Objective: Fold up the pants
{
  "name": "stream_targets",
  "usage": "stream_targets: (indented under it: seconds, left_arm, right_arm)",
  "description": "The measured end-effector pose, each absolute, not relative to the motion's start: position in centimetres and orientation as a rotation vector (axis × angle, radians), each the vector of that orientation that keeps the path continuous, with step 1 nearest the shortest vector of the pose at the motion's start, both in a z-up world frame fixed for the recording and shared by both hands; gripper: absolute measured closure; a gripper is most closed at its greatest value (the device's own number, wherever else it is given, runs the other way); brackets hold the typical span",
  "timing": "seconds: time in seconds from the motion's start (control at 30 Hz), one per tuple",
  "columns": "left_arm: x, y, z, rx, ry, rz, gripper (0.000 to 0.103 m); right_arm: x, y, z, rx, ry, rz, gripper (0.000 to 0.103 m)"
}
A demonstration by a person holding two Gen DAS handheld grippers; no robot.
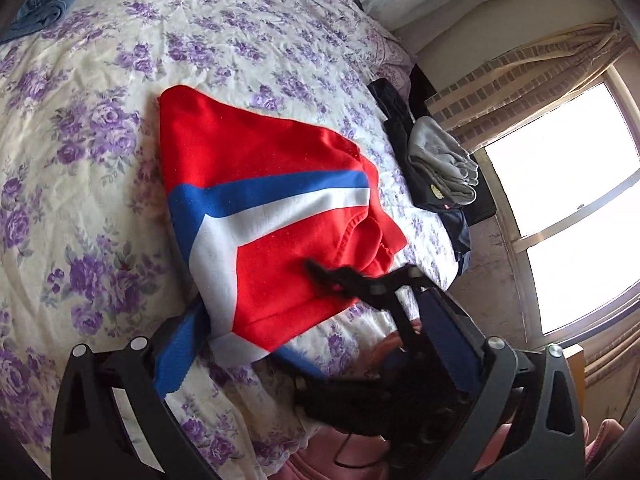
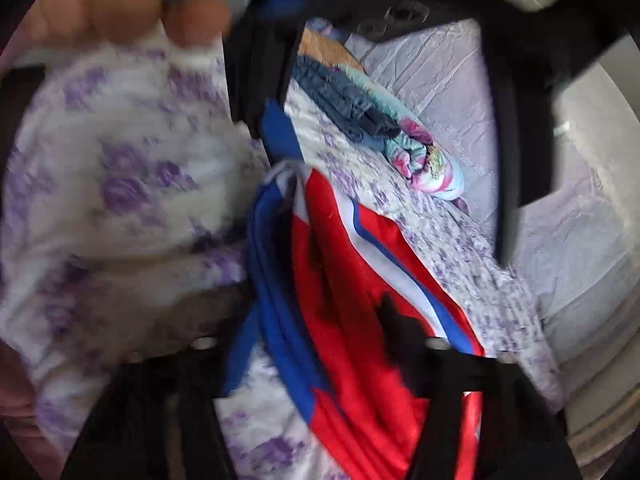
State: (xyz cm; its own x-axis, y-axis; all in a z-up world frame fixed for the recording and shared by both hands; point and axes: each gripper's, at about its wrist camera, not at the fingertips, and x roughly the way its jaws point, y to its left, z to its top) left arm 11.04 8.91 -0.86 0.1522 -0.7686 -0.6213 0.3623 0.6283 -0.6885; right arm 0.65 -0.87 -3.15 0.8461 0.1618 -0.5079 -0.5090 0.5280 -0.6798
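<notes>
black fingers (image 1: 100, 400), silver screws (image 1: 138, 343), pink sleeve (image 1: 600, 440)

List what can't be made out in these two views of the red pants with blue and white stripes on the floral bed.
- Left gripper: its fingertips are not visible in the left wrist view, so its state is unclear.
- Right gripper: motion blur in the right wrist view hides any grip on the red pants with blue and white stripes.
- Pants legs and waistband: bunched, lower end cut off by gripper bodies.
- Dark and grey folded clothes pile: items too small to identify.

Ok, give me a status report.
Left gripper open. Right gripper on the red pants, grip unclear. Pants partly folded on the bed. Other clothes at bed edge, clear.
</notes>
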Motion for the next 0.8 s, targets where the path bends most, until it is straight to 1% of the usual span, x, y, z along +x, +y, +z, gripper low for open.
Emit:
stream_targets:
  seconds: [0.03, 0.1, 0.23, 0.33, 0.37, 0.4, 0.43, 0.47, 0.5, 0.53, 0.6, 0.63, 0.67, 0.7, 0.8]
  left_arm:
    - [10.9, 9.1, -0.8, -0.415, 1.150, -0.838, 0.005]
    - [10.7, 9.9, -1.1, -0.405, 1.152, -0.824, 0.005]
    - [11.7, 10.6, -3.0, -0.529, 1.228, -0.839, 0.005]
    - [12.8, 9.8, -3.5, -0.603, 1.224, -0.886, 0.005]
    - [13.3, 9.4, -3.7, -0.611, 1.215, -0.881, 0.006]
    - [13.4, 9.1, -3.8, -0.608, 1.205, -0.871, 0.013]
    - [13.6, 8.7, -3.9, -0.590, 1.196, -0.871, 0.023]
    - [13.7, 8.3, -4.0, -0.557, 1.198, -0.855, 0.037]
    - [13.8, 8.2, -4.2, -0.535, 1.195, -0.832, 0.048]
    - [13.9, 8.4, -4.4, -0.520, 1.193, -0.821, 0.059]
    - [13.8, 8.7, -4.8, -0.496, 1.180, -0.807, 0.063]
    - [13.5, 8.8, -4.9, -0.480, 1.165, -0.805, 0.064]
    - [13.3, 8.9, -4.9, -0.461, 1.149, -0.802, 0.064]
    - [12.8, 8.7, -4.8, -0.424, 1.121, -0.791, 0.064]
    - [12.1, 8.3, -4.6, -0.364, 1.067, -0.765, 0.064]
  right_arm:
    - [1.1, -0.9, -2.9, -0.932, 0.403, 0.385, 0.080]
    - [1.6, -2.0, -1.4, -0.845, 0.400, 0.385, 0.082]
    - [1.5, -3.2, -0.5, -0.828, 0.349, 0.361, 0.083]
    - [1.3, -3.4, -1.3, -0.861, 0.340, 0.364, 0.083]
    - [1.4, -3.3, -1.6, -0.869, 0.338, 0.365, 0.083]
    - [1.4, -3.4, -1.8, -0.873, 0.341, 0.367, 0.081]
    - [1.3, -3.6, -1.7, -0.869, 0.343, 0.373, 0.074]
    - [1.1, -4.1, -1.2, -0.841, 0.349, 0.383, 0.067]
    - [0.9, -5.0, -0.3, -0.789, 0.364, 0.400, 0.050]
    - [1.1, -6.9, 1.1, -0.679, 0.389, 0.433, 0.041]
    - [2.4, -10.7, 3.5, -0.461, 0.459, 0.459, 0.039]
    - [3.6, -13.1, 4.4, -0.342, 0.497, 0.446, 0.033]
    - [5.3, -16.1, 5.2, -0.200, 0.541, 0.411, 0.029]
    - [6.9, -18.5, 5.3, -0.093, 0.581, 0.379, 0.026]
    - [12.0, -24.7, 3.5, 0.188, 0.752, 0.342, 0.026]
